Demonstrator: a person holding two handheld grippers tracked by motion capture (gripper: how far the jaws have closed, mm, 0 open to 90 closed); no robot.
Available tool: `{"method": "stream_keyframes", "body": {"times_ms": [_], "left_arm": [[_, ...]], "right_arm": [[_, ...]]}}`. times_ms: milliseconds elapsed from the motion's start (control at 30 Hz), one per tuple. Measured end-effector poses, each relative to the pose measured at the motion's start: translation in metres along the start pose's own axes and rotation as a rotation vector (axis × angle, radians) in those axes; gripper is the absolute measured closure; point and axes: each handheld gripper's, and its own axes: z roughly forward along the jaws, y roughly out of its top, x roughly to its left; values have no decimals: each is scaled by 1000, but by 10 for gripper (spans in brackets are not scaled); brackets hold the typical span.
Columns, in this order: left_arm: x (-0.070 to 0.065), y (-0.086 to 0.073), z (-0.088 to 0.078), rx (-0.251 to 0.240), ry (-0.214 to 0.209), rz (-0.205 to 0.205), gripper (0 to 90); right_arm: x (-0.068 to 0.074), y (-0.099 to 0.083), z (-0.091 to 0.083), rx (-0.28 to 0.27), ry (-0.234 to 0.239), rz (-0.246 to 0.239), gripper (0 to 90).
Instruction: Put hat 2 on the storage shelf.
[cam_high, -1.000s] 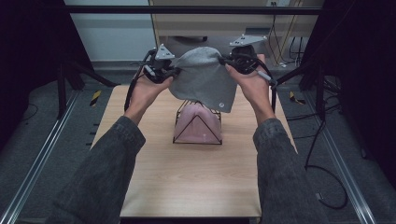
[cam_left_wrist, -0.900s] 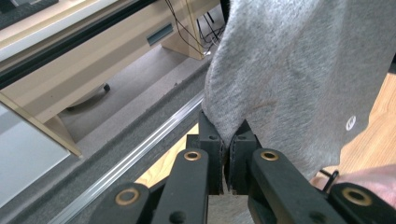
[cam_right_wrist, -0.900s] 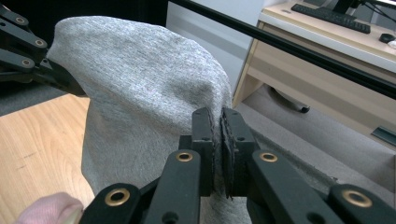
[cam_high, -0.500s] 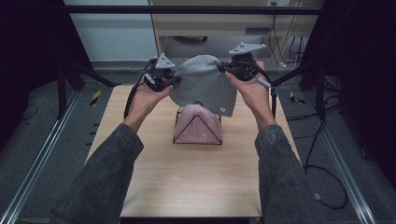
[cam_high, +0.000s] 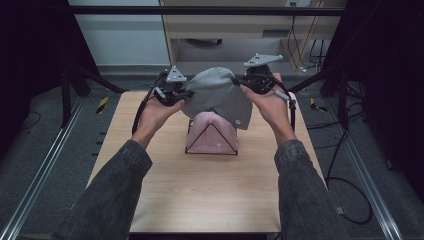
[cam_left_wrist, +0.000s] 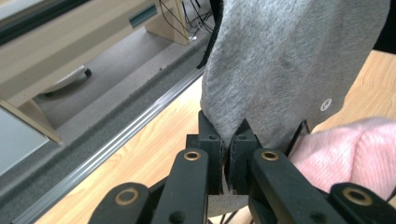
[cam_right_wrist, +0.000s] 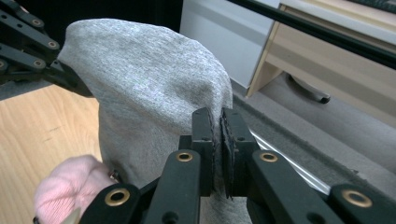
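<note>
Grey knit hat (cam_high: 218, 97) hangs stretched between both grippers above the wire stand (cam_high: 211, 140) on the desk (cam_high: 200, 190), which already carries a pink hat (cam_high: 212, 131). The left gripper (cam_left_wrist: 228, 156) and right gripper (cam_right_wrist: 217, 140) each pinch the hat's edge, fingers pressed together on fabric. The step looks like lowering it over the stand — next, keep the opening spread and centred.
</note>
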Motion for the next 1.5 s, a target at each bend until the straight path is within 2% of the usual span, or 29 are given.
{"method": "stream_keyframes", "body": {"times_ms": [100, 400, 567, 900, 1200, 1500], "left_arm": [[-1, -6, 3, 0, -3, -15, 871], [-4, -19, 8, 19, -18, -24, 870], [-7, -27, 9, 30, -35, -27, 869], [-12, -39, 13, 38, -43, -42, 868], [-15, -55, 22, 66, -50, -57, 868], [-16, -63, 24, 85, -51, -64, 868]], "right_arm": [[2, -6, 3, 15, 12, -1, 853], [7, -19, 11, 46, 33, -1, 853], [9, -26, 14, 64, 39, -1, 853], [14, -34, 20, 91, 50, -1, 853], [20, -46, 30, 131, 58, 11, 852], [24, -55, 36, 133, 64, 31, 851]]}}
